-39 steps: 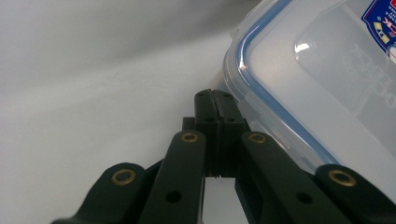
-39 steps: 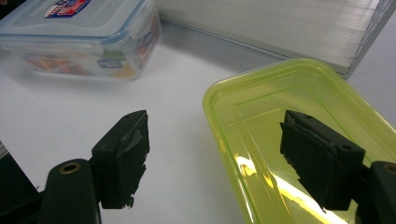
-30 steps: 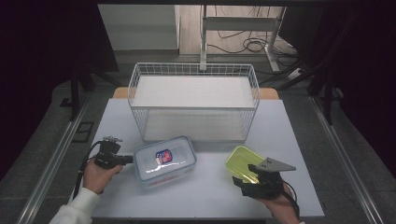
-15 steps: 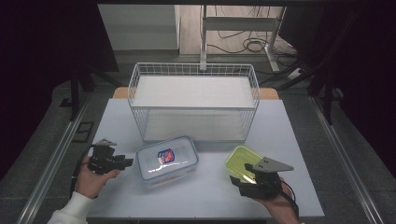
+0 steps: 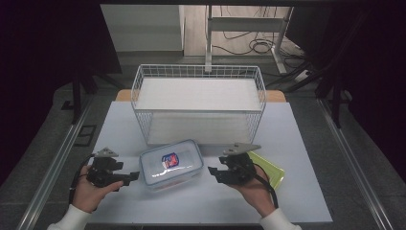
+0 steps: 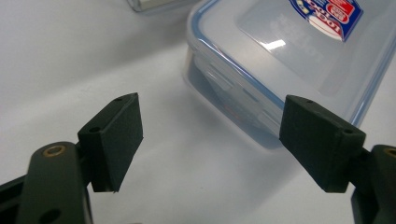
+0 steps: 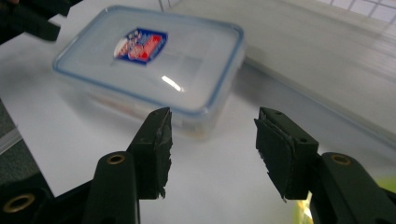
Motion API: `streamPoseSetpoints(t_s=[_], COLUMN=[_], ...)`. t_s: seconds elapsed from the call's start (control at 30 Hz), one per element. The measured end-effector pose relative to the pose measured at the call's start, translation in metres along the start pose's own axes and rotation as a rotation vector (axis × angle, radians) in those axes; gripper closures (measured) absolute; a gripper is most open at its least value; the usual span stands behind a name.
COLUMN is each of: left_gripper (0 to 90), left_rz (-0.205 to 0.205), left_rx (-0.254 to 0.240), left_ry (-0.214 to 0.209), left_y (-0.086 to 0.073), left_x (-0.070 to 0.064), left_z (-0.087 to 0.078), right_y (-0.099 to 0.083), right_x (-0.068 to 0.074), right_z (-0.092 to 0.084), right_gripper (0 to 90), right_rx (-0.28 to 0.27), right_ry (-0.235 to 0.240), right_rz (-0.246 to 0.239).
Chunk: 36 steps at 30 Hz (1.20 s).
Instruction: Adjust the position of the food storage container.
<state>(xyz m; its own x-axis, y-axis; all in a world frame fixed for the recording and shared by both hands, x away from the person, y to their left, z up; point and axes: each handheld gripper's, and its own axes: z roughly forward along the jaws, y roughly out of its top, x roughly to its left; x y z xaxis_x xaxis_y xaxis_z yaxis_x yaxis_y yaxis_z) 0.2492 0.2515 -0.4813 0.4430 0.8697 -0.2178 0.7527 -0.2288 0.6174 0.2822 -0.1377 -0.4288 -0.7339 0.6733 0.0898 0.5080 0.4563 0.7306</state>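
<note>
Tabletop (image 5: 306,143): container (image 5: 171,163) lengthwise left-right.

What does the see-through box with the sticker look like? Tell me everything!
The clear plastic food box is a rounded rectangle with a blue-edged lid shut on top and a red-and-blue sticker on it. It lies flat on the white table, in front of the wire basket. Nothing touches it; the grippers sit apart on either side.

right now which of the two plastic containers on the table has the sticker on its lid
The clear rectangular blue-rimmed container, lying between the two grippers, carries a red-and-blue sticker. The flat yellow-green one beside the right hand has none.
</note>
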Motion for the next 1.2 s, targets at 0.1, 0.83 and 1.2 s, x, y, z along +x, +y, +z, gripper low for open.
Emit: streamPoseSetpoints(t_s=[0.1, 0.83, 1.2], left_gripper=[21.5, 23.2, 23.5], left_rz=[0.007, -0.001, -0.009], left_rx=[0.0, 0.011, 0.013], left_ry=[0.0, 0.007, 0.009], left_y=[-0.001, -0.004, -0.005], left_x=[-0.001, 0.003, 0.006], left_z=[0.001, 0.005, 0.008], right_y=[0.016, 0.079, 0.081], right_x=[0.007, 0.002, -0.005], right_z=[0.014, 0.119, 0.145], right_gripper=[46.9, 89.2, 89.2], right_rx=[0.002, 0.041, 0.063], right_ry=[0.0, -0.094, -0.135], right_rz=[-0.002, -0.183, -0.205])
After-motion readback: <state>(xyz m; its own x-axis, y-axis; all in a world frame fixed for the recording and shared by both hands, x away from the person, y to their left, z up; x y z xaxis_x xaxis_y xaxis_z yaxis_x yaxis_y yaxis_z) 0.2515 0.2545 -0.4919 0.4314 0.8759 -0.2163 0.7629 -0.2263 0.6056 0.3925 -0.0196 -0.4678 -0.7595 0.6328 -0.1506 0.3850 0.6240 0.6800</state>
